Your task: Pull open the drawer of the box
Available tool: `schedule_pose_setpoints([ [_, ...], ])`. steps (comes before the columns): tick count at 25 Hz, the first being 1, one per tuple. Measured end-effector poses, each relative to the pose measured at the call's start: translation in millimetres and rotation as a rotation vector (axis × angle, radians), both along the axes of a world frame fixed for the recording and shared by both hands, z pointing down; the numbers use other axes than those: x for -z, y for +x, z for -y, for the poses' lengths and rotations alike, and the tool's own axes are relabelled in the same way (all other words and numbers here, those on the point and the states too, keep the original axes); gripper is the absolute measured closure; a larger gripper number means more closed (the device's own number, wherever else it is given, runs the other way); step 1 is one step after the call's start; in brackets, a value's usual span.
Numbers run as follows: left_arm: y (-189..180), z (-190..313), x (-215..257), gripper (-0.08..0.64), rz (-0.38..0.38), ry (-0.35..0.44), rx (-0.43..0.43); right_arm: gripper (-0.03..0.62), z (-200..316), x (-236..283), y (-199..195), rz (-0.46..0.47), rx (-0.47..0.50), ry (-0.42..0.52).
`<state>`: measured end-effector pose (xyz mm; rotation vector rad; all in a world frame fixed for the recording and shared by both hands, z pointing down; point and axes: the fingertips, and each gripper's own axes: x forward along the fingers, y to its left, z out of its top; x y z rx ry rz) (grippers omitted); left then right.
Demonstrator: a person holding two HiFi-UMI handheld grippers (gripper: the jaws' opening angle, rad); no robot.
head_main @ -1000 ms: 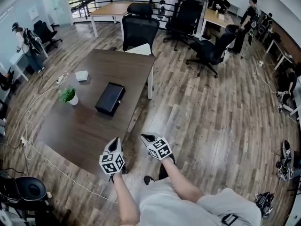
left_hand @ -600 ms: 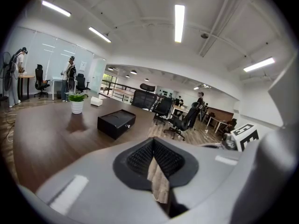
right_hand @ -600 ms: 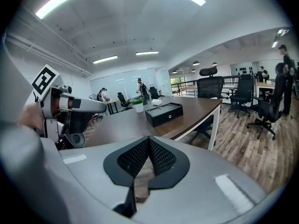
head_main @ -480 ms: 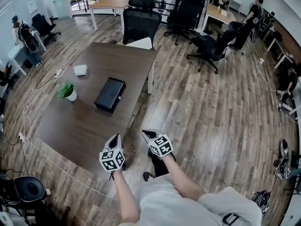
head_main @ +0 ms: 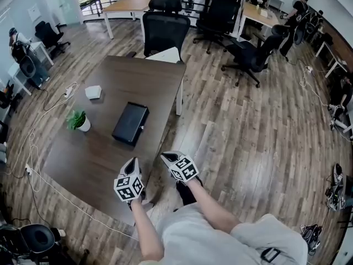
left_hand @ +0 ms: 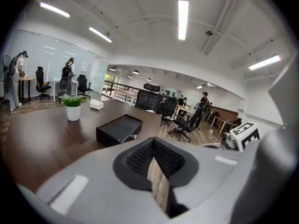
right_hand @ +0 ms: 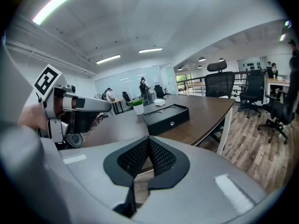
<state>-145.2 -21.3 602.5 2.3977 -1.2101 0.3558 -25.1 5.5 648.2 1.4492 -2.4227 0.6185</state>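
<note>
A flat black box (head_main: 130, 123) lies on the dark brown table (head_main: 138, 81), its drawer closed. A small knob shows on the drawer front (right_hand: 172, 122), which faces the table's right edge. Both grippers hover at the table's near corner, well short of the box. My left gripper (head_main: 134, 162) is shut with nothing between its pads, and the box (left_hand: 119, 129) lies ahead of it to the left. My right gripper (head_main: 164, 157) is shut and empty too, pointing toward the box (right_hand: 167, 116).
A small potted plant (head_main: 78, 120) stands left of the box, and a white block (head_main: 93, 91) lies farther back. Black office chairs (head_main: 164, 33) stand behind the table. Cables (head_main: 44, 175) run over the wooden floor at the left. People stand at the room's far edges.
The view has drawn a little closer to the table. Both grippers have edged forward to its near corner and stay shut. The box has not moved.
</note>
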Motion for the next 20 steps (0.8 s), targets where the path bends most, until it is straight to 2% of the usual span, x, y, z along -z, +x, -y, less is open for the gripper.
schedule_pose_setpoints([
  [7,23.2,75.2,2.7,0.505,0.023,0.002,-0.027,0.591,67.3,2.0,-1.6,0.021,0.074,-0.021],
  [16,29.6,158.9,-18.9,0.505,0.042,-0.042,0.026,0.59,126.5,-20.5,0.0,0.029,0.211,-0.092],
  [20,31.4,186.6,-28.2,0.505,0.053,-0.064,0.049,0.59,160.5,-19.1,11.8,0.019,0.23,-0.089],
])
